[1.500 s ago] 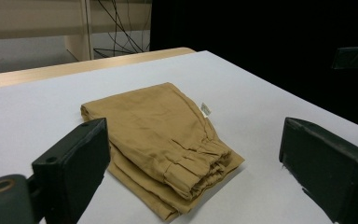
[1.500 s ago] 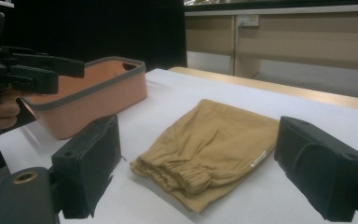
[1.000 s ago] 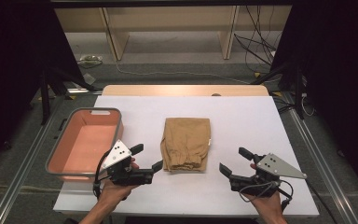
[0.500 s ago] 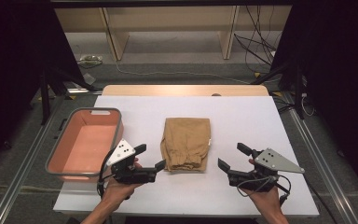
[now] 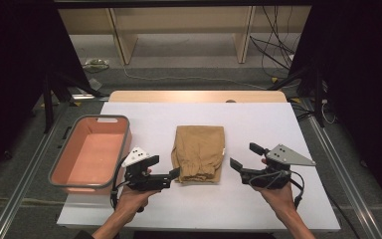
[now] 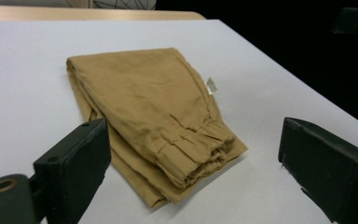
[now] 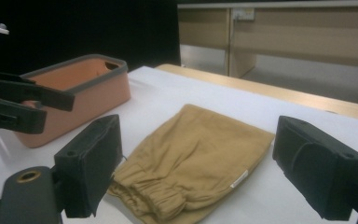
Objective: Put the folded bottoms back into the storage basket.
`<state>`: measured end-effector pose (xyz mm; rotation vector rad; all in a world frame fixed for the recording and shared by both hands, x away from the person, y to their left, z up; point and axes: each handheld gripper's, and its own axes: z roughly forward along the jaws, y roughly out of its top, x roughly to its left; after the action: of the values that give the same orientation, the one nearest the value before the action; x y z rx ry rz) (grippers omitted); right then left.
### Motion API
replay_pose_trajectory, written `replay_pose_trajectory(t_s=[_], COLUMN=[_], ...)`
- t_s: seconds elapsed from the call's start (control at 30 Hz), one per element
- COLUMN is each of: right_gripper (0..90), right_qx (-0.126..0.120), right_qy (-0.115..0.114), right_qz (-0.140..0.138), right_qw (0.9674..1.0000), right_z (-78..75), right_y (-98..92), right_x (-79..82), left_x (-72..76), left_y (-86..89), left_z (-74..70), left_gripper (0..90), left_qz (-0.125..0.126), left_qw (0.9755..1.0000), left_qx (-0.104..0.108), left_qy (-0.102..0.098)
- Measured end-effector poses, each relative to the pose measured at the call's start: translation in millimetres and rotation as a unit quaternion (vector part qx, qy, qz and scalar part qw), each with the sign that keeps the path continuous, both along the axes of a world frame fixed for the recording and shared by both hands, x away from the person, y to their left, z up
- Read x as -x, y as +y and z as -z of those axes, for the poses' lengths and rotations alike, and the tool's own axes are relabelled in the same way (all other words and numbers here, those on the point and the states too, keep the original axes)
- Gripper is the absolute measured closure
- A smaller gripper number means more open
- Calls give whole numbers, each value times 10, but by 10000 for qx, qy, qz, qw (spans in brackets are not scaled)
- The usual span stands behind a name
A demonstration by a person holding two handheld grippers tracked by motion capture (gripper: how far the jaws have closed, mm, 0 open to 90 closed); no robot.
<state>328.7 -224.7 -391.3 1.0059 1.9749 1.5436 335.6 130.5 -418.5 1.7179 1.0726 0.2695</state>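
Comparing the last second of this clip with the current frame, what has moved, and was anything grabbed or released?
The left gripper edged slightly toward the near left corner of the folded tan trousers. The right gripper drifted a little left and toward the person. Both have open jaws, and nothing was grasped or released. The trousers and the pink bin stayed put.

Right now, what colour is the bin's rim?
Grey, on a salmon-pink bin; the high view shows it best.

forearms (image 5: 298,221) cut off below
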Motion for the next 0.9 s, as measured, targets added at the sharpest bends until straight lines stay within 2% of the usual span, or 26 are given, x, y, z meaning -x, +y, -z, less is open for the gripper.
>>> replay_pose_trajectory(t_s=[0.03,0.17,0.27,0.33,0.37,0.53,0.57,0.7,0.77,0.8,0.87,0.9], right_gripper=[165,165,162,161,159,159,158,157,157,157,157,157], right_qx=[36,134,118,113,118,157,241,312,374,416,485,517], right_qy=[20,87,176,229,258,422,474,622,685,737,779,800], right_qz=[5,-28,-39,-10,6,-71,-21,-19,-23,-20,-20,-16], right_qw=[10000,9999,9998,9997,9996,9990,9986,9976,9969,9964,9958,9955], right_z=[14,51,75,86,94,136,164,209,219,225,234,238], right_y=[8,38,49,49,45,20,19,37,57,72,93,101], right_x=[-42,-162,-261,-315,-352,-478,-538,-648,-686,-713,-758,-778], left_x=[0,-62,-111,-125,-162,-201,-219,-260,-270,-296,-321,-321], left_y=[0,-10,-23,-28,-44,-67,-88,-117,-124,-138,-148,-148], left_z=[0,45,90,102,131,150,160,204,211,230,253,253], left_gripper=[92,94,99,99,101,101,101,102,102,102,105,106], left_qz=[0,-145,-253,-276,-334,-367,-407,-448,-455,-480,-502,-502], left_qw=[10000,9992,9975,9970,9954,9944,9935,9905,9899,9886,9876,9876], left_qx=[0,-14,-15,-23,-37,-43,-72,-78,-61,-101,-147,-147], left_qy=[0,383,667,727,894,989,1060,1296,1340,1422,1482,1482])
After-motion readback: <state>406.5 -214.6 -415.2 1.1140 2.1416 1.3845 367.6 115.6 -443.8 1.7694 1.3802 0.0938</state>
